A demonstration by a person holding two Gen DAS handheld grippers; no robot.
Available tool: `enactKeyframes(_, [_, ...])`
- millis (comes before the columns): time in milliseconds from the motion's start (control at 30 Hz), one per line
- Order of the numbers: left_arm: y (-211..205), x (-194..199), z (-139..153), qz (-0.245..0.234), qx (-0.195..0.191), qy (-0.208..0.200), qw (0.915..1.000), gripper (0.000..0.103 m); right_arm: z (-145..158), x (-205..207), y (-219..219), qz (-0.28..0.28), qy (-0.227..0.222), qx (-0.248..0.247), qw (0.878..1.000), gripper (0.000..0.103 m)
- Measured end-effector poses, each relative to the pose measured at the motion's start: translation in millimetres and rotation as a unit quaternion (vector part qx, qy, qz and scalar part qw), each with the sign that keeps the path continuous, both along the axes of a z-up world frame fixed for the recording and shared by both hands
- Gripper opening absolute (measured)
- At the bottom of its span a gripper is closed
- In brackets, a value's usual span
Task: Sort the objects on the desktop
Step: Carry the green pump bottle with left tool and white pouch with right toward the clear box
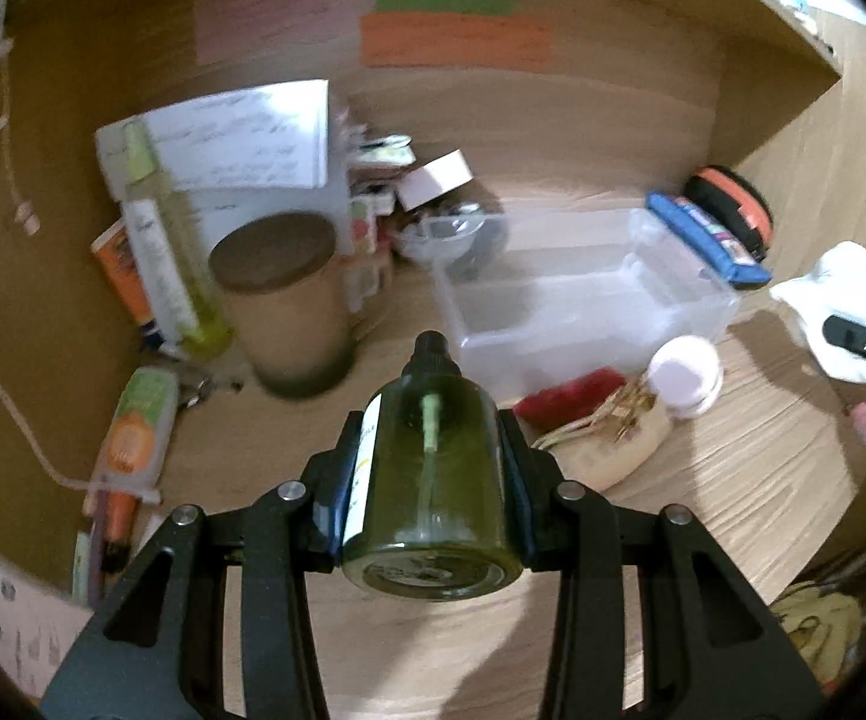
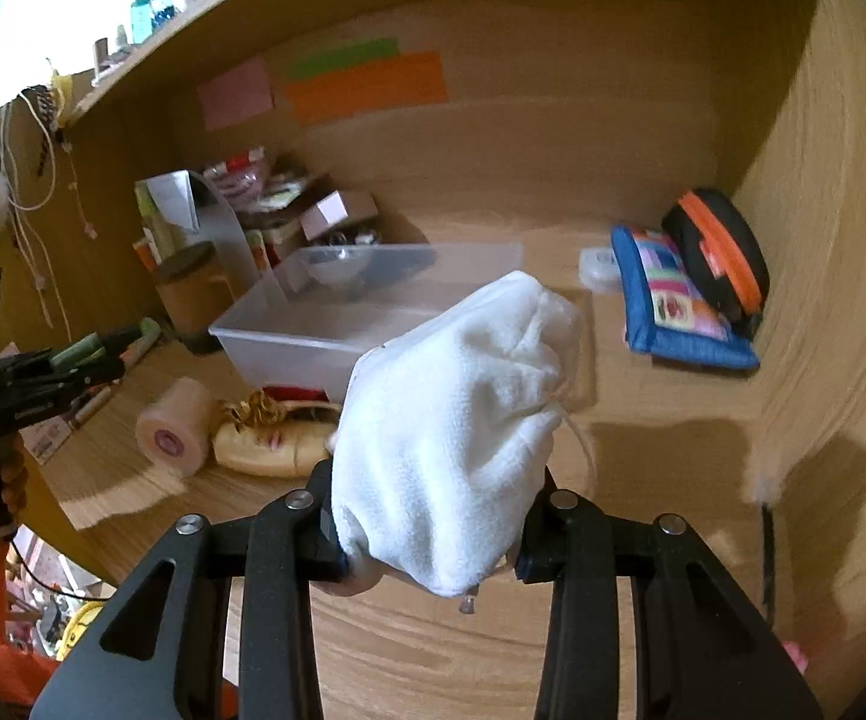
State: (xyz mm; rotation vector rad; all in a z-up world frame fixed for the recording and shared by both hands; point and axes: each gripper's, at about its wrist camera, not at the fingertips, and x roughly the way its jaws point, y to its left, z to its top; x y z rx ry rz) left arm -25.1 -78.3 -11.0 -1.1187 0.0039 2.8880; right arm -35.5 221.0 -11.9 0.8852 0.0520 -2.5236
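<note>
My left gripper [image 1: 433,480] is shut on a dark green spray bottle [image 1: 433,480], held above the wooden desk with its black nozzle pointing toward a clear plastic bin [image 1: 583,300]. My right gripper [image 2: 433,516] is shut on a white fleece pouch [image 2: 451,420], held above the desk in front of the same bin [image 2: 337,330]. The pouch and right gripper also show at the right edge of the left wrist view [image 1: 847,312]. The left gripper with the bottle shows at the left of the right wrist view [image 2: 73,354].
A pink jar [image 1: 688,372], a red item [image 1: 571,396] and a beige pouch [image 1: 613,432] lie before the bin. A brown lidded canister [image 1: 289,312], a tall yellow-green bottle [image 1: 163,240] and boxes crowd the back left. A blue pouch [image 2: 679,300] and a black-orange case [image 2: 721,252] lie at back right.
</note>
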Motion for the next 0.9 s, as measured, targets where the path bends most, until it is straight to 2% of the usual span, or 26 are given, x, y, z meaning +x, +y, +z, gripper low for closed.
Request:
enactKeyframes(267, [19.2, -35.0, 20.0, -0.036, 0.001, 0.006, 0.9993, 0.041, 18.2, -26.5, -7.3, 0.023, 0.006, -0.016, 1.0, 0.034])
enactKeyframes(533, [40.4, -79.2, 27.6, -0.061, -0.01, 0.002, 0.9981, 0.041, 29.9, -58.5, -29.9, 0.051, 0.01, -0.008, 0.999, 0.034])
enactKeyframes(900, [56.2, -134.2, 17.0, -0.087, -0.004, -0.02, 0.996, 0.041, 11.6, -116.8, -60.5, 0.065, -0.026, 0.005, 0.998, 0.034])
